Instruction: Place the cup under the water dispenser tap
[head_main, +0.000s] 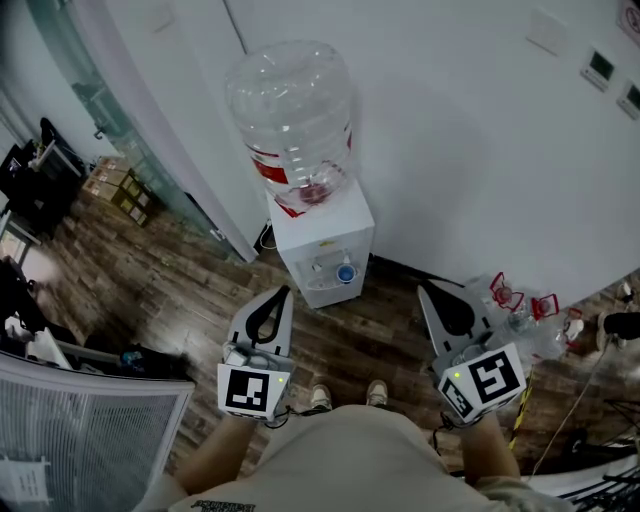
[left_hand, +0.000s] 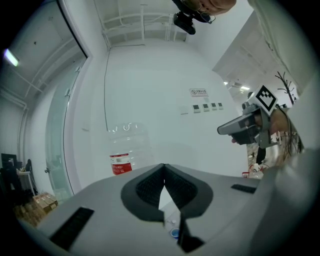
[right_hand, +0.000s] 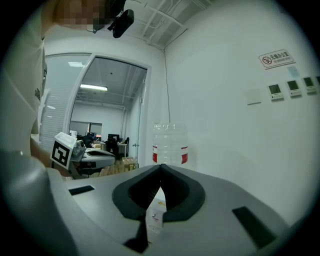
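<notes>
1. Head view, 9 o'clock edge: cardboard boxes (head_main: 118, 188) on the wood floor (head_main: 200, 290), against a glass partition (head_main: 80, 70); a white mesh panel (head_main: 80, 440) at 7 o'clock
2. Next, the left gripper (head_main: 286, 291), tips aimed at 12 o'clock, with its marker cube (head_main: 250, 390) at the rear. In the left gripper view (left_hand: 164, 165) the fingers are pressed together at the tips, with nothing pinched
3. Centre: the white water dispenser (head_main: 325, 240) stands against the white wall (head_main: 450, 150), at 1 o'clock from the left tips and well apart from them. A large clear bottle (head_main: 290, 115) with a red label sits upside down on top
4. On the dispenser front is the blue tap (head_main: 346, 272), with a paler tap (head_main: 319, 268) just beside it at 9 o'clock. The blue tap also shows through the slit under the left tips (left_hand: 174, 232)
5. Where the cup is cannot be told from these views
6. A pair of shoes (head_main: 320, 398) at 6 o'clock of the dispenser, between the two grippers
7. The right gripper (head_main: 422, 287) sits at 4 o'clock of the dispenser, apart from it. In the right gripper view (right_hand: 161, 165) the fingers meet tip to tip and hold nothing
8. At 3 o'clock, clear bottles with red handles (head_main: 520, 305) lie on the floor; wall panels (head_main: 600, 68) at 1 o'clock
</notes>
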